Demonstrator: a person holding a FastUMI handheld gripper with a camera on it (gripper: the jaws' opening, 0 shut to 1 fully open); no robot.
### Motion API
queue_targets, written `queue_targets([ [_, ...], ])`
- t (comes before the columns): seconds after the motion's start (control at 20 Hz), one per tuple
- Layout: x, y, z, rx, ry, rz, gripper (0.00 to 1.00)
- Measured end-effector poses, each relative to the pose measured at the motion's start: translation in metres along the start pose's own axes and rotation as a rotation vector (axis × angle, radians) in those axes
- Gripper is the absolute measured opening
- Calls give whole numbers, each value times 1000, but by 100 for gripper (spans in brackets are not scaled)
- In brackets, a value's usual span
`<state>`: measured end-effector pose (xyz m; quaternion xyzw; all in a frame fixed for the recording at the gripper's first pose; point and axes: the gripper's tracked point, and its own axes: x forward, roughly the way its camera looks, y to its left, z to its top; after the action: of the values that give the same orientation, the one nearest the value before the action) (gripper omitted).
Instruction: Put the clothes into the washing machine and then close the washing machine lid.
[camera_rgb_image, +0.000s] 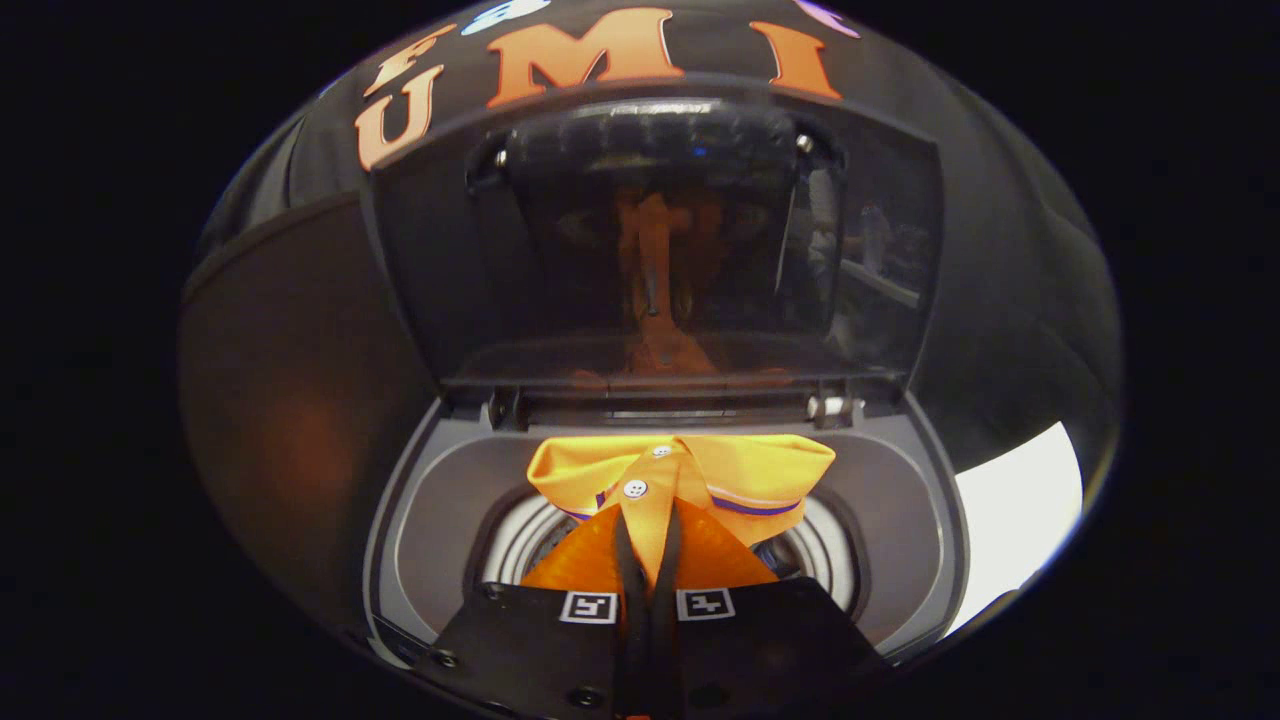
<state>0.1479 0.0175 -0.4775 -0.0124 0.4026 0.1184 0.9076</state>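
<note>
An orange polo shirt with white buttons and a purple-striped collar hangs from my gripper. Both fingers are pinched on the shirt's button placket, so the gripper is shut on it. The shirt is over the round drum opening of a grey top-loading washing machine, with its collar spread toward the hinge side. The machine's dark see-through lid stands open and upright beyond the shirt, and the shirt is mirrored in it. The shirt's lower part is hidden behind my fingers.
The lid's hinges sit at the back rim of the machine. Black cloth booth walls close in behind and on both sides. A white surface shows to the right of the machine.
</note>
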Motion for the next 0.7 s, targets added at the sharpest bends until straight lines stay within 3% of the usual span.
queue_targets([
  [0.15,20,4,-35,13,104,5,8],
  [0.7,42,-1,-72,105,374,-15,8],
])
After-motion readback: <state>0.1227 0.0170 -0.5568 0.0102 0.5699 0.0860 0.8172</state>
